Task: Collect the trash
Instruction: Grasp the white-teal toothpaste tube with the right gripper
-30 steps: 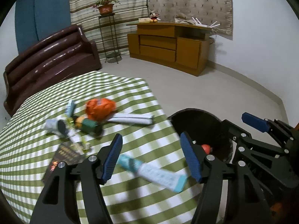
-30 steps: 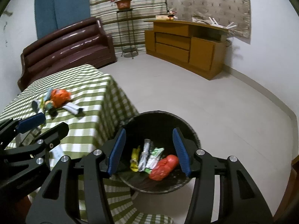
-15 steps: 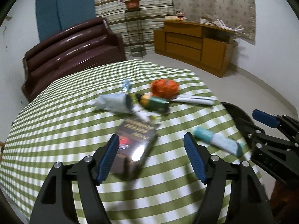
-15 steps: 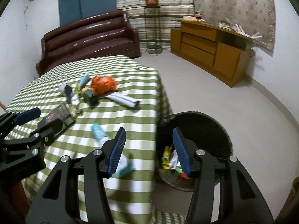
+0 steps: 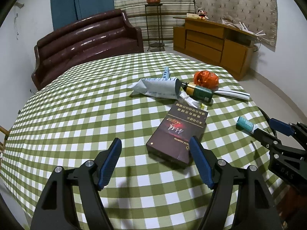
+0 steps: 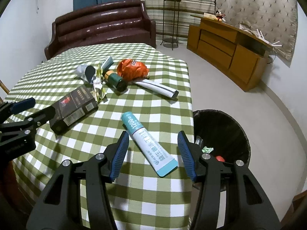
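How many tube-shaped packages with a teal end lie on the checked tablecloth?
1: the teal-and-white tube lies near the table edge beside the black bin, in front of the right gripper. Others may be hidden in the far pile.

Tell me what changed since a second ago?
Both tools swung from the black bin back over the table: the left tool, wider now, at the dark box, the right tool at the teal tube. Nothing got grabbed. The trash stayed put.
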The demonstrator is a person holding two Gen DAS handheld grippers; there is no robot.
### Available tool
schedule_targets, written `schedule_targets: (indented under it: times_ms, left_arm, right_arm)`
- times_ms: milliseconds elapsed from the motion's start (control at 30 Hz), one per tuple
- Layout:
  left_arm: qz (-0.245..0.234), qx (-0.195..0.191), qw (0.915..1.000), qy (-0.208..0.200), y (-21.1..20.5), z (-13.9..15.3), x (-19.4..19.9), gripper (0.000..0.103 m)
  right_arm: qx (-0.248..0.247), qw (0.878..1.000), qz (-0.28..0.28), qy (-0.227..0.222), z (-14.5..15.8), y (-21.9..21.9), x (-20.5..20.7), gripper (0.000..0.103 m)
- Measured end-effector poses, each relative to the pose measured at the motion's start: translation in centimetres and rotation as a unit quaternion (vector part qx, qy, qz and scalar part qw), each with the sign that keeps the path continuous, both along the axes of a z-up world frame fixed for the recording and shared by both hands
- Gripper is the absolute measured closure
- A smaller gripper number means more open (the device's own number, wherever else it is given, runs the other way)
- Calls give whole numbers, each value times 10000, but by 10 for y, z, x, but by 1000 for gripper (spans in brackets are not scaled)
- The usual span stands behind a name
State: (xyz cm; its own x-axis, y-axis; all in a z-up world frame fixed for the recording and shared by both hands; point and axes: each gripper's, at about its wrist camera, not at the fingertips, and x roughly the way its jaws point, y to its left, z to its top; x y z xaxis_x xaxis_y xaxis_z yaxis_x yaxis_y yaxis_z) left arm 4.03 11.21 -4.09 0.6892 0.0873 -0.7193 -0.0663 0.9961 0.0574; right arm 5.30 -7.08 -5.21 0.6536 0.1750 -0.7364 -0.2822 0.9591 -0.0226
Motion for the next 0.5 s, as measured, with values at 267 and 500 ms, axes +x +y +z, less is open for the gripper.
schedule_targets:
  times_ms: [267, 500]
  left_arm:
    - [-124, -72, 9999, 49, 5, -4, -2, 30]
    - [-231, -131, 9996, 72, 6, -4, 2, 30]
  right_arm:
    - [-198, 9998, 16, 102, -5, 12, -2, 67]
    - [-199, 9997, -47, 107, -5, 17, -2, 80]
